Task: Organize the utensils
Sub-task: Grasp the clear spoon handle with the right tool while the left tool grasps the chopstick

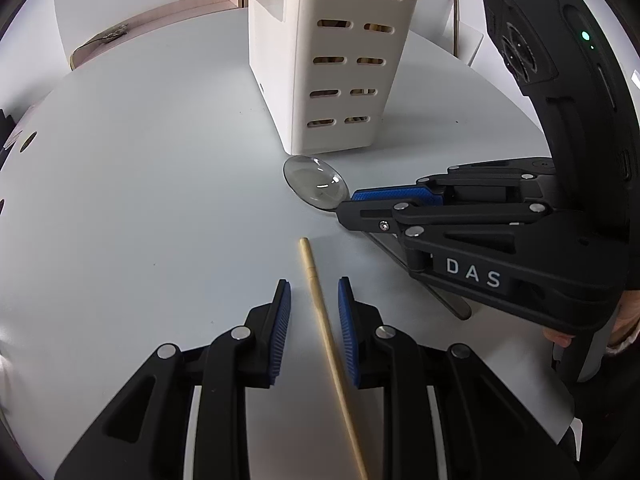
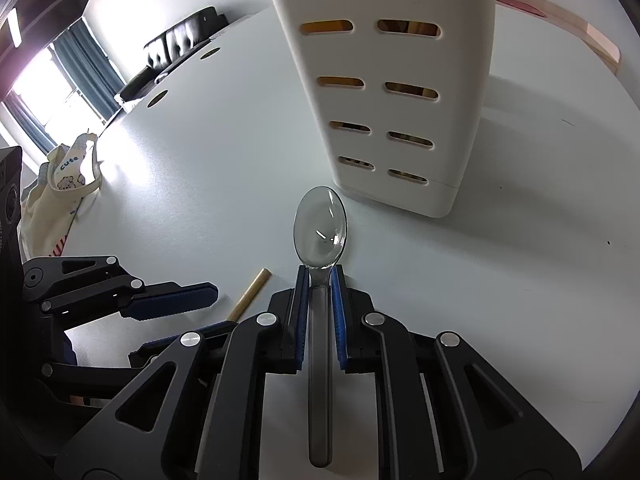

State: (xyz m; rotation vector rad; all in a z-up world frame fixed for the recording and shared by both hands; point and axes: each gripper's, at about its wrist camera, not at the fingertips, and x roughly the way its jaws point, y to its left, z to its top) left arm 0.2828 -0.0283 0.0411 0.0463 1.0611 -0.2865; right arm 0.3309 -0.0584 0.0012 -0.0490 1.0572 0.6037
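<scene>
- Right gripper (image 2: pixel 320 300) is clamping the spoon (image 2: pixel 320 224) at its neck, ready for lifting toward the holder (image 2: pixel 400 120).
- Left gripper (image 1: pixel 314 312), jaws apart, is straddling the chopstick (image 1: pixel 320 304), lined up for grasping.

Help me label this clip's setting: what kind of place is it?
Probably an office or lab room, not a kitchen: a big white table with cable holes, a black sofa by a curtained window, and a tote bag.

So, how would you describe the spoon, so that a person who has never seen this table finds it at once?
Find the tall white slotted utensil holder standing on the pale table. Just before its base lies the spoon, bowl toward the holder, its handle between the fingers of the right gripper. Unlike the thin wooden chopstick lying nearby, it is grey and glossy, with a wide oval bowl.
</scene>
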